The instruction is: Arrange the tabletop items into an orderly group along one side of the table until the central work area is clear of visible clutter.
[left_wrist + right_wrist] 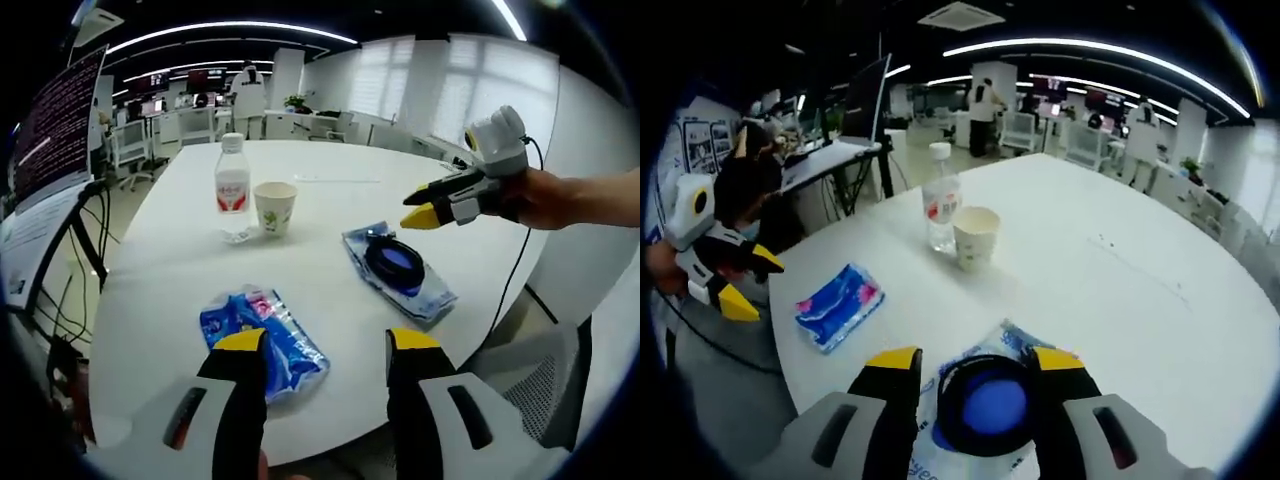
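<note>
White laminate of a round office table (330,200) carries four loose items, none yet lined up along an edge; a clear plastic water bottle with a white cap and red label (232,187) stands just beside a cream paper cup (275,207) toward the middle, a blue crinkled plastic tissue pack (265,340) lies near the rim, and a flat clear pouch holding a dark blue round coil (987,408) rests well apart from the pack. In the left gripper view the left gripper (325,355) hangs released over the table's near edge, one yellow-tipped jaw above the pack's corner, nothing held; in the right gripper view the right gripper (975,365) straddles the pouch with jaws spread either side of the coil — whether the pads already press it cannot be told, though the gap reads as unclenched. The risks look plain enough: the slick film could slide from a shallow pinch, or the jaws could bite the coil's bulge and tilt the pouch so it drops; the tissue pack sits close to the rim, so a nudge from the left jaw might push it off; the cup — light and apparently empty — and the tall bottle stand almost touching, and a careless sweep toward either would likely topple both.
</note>
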Tool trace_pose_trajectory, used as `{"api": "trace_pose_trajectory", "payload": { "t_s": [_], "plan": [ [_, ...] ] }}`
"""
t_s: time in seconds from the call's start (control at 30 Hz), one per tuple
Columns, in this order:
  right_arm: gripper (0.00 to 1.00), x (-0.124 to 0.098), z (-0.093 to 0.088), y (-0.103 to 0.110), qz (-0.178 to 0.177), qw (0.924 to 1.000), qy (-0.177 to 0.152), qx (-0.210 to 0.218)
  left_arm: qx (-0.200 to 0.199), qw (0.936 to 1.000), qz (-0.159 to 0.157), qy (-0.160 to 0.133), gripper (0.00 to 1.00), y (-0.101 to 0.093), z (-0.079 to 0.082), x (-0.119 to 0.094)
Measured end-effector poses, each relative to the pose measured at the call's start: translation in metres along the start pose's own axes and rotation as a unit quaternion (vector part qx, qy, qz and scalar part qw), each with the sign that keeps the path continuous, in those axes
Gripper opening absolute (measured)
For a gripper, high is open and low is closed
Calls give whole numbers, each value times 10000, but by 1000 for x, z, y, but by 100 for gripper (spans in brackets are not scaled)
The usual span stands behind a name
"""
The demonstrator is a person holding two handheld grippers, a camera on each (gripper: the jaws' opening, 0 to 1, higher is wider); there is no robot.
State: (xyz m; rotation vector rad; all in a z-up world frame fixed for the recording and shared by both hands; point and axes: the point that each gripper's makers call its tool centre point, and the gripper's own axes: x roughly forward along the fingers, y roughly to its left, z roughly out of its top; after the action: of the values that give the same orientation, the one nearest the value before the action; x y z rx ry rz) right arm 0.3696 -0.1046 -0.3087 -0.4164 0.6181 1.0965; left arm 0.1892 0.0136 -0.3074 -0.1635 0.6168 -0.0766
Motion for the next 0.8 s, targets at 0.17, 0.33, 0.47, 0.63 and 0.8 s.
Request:
{"api": "trace_pose_trajectory", "payload": {
  "t_s": [0.17,0.33,0.47,0.63,0.8],
  "plan": [
    [47,-14,-10,-10,-113,9998,-9,178,-3,10000,-51,32,46,-3,-3,4],
    [50,-27,-24,-19,-290,9990,26,351,44,9998,-155,69,46,-9,-6,11],
    [53,-39,-35,-23,-399,9979,-9,508,113,9996,-242,74,46,-21,1,11],
    [54,-56,-50,-23,-528,9965,18,655,148,9993,-336,50,46,-26,1,15],
    [54,-68,-65,-30,-716,9933,6,912,181,9985,-506,143,46,-38,-2,23]
  ]
}}
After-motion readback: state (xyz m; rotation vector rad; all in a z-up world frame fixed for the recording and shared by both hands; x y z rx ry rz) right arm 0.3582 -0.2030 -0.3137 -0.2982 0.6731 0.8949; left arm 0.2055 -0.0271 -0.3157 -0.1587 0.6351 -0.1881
